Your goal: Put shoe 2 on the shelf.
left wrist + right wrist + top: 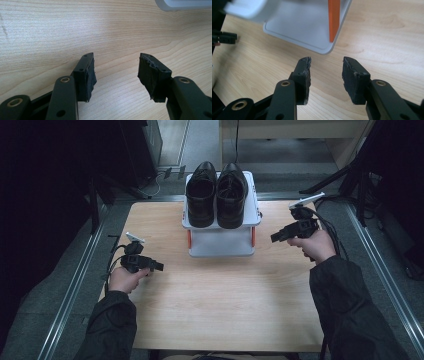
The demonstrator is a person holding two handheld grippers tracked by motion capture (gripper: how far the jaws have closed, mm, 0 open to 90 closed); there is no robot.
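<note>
- Left gripper (159, 267) hovered low over the pale wooden table (225, 305), fingers (86, 75) apart, empty.
- Right gripper (274, 238) faced the white two-tier rack (220, 245), fingers (303, 75) apart, empty.
- Two black leather shoes (216, 195) sat atop it.

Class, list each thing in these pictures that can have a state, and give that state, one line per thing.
left gripper: open, nothing between its jaws, low over the table.
right gripper: open, nothing between its jaws, aimed at the rack's foot.
pair of black shoes: side by side on the rack's top shelf, untouched.
shoe rack: upright on the table, lower shelf bare.
</note>
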